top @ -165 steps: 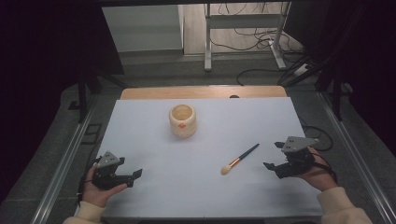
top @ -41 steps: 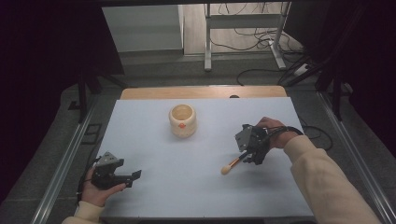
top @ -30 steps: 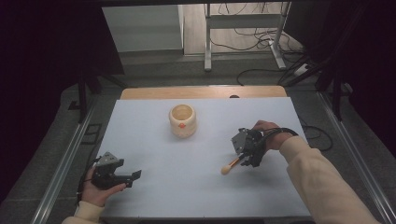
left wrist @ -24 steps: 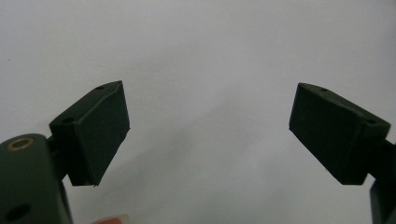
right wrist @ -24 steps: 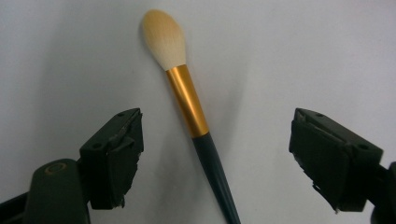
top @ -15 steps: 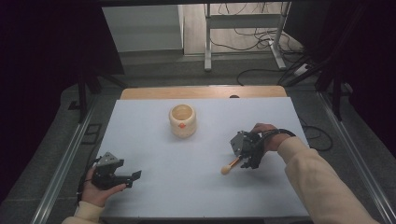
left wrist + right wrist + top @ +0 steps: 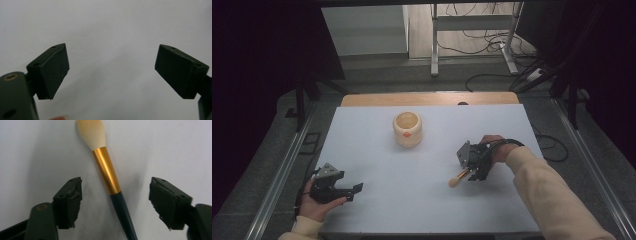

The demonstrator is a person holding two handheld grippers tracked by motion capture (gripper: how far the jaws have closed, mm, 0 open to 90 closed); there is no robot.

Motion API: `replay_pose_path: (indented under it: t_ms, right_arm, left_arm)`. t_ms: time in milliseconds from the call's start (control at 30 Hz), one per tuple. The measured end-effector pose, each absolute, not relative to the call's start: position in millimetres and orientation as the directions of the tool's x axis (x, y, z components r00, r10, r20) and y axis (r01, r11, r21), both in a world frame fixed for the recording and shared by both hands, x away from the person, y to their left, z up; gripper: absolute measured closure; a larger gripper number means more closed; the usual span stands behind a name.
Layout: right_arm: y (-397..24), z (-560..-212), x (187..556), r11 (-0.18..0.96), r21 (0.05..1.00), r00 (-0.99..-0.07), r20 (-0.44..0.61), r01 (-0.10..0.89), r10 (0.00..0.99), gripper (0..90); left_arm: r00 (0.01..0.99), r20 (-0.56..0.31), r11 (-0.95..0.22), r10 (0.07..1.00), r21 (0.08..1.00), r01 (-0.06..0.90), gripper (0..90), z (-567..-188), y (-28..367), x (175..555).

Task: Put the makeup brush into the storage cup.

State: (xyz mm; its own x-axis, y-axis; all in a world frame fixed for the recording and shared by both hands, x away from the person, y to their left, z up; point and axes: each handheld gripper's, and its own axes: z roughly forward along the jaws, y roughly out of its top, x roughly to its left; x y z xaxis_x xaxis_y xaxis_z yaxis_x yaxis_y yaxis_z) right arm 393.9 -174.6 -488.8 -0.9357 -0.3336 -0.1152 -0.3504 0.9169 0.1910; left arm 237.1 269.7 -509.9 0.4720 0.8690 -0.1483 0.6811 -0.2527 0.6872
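White counter (image 7: 412, 200) carried a brush (image 7: 107, 173); the right hand-held gripper (image 7: 115, 195) straddled its handle, jaws just closing, not touching. The left hand-held gripper (image 7: 112, 67) gaped open.

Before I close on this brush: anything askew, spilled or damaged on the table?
Nothing stands out. The gold-ferruled, dark-handled makeup brush lies flat between the right gripper's jaws, which have just been closing but don't touch it. The round wooden cup stands upright, nothing spilled. The left gripper rests open.
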Motion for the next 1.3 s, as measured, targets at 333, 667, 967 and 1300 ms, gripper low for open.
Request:
replay_pose_path:
  t_ms: [333,667,967,1300]
  right_arm:
    - [-174.1,-492.6,403.3,0.937,0.177,-0.954,-0.059,-0.301,-0.295,49.3]
    - [-172.8,-492.7,408.8,0.935,0.181,-0.950,0.012,-0.306,-0.313,63.9]
    - [-172.9,-493.3,424.2,0.943,0.214,-0.959,0.067,-0.256,-0.276,78.2]
    - [-170.0,-491.4,418.1,0.940,0.175,-0.950,0.052,-0.294,-0.308,78.8]
  left_arm:
    - [0.473,-0.148,-0.254,0.868,0.686,0.682,13.0,-510.2,269.5,237.3]
    - [0.476,-0.146,-0.257,0.867,0.688,0.679,13.0,-509.7,268.2,237.6]
    - [0.471,-0.149,-0.250,0.870,0.690,0.680,13.0,-509.8,268.9,237.5]
    - [0.468,-0.147,-0.249,0.871,0.690,0.680,13.0,-509.6,269.6,237.0]
